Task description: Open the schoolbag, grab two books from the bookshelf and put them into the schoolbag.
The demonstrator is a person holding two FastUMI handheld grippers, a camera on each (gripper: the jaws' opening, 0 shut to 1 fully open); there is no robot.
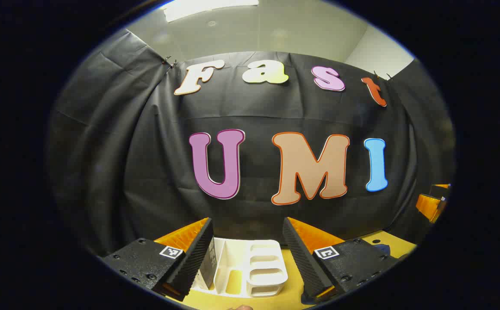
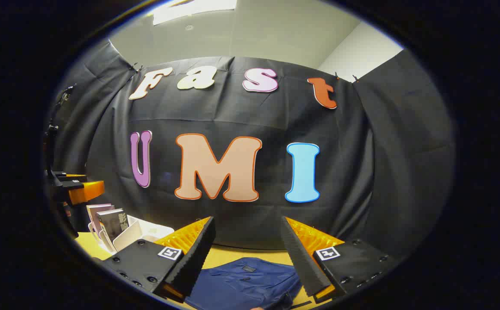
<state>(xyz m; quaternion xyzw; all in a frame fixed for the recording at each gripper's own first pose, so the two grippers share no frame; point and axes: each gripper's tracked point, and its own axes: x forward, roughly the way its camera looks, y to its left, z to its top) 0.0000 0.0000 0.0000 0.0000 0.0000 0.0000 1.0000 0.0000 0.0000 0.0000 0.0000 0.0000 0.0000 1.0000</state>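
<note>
Left gripper view: left gripper wide, empty, above white bookshelf on yellow table. Right gripper view: right gripper wide, empty, over blue schoolbag; books upright at left. Risk: limp fabric may slip during opening.

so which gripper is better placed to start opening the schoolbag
Probably right: the right gripper hangs open directly over the blue schoolbag. The left gripper faces the white bookshelf instead.
</note>
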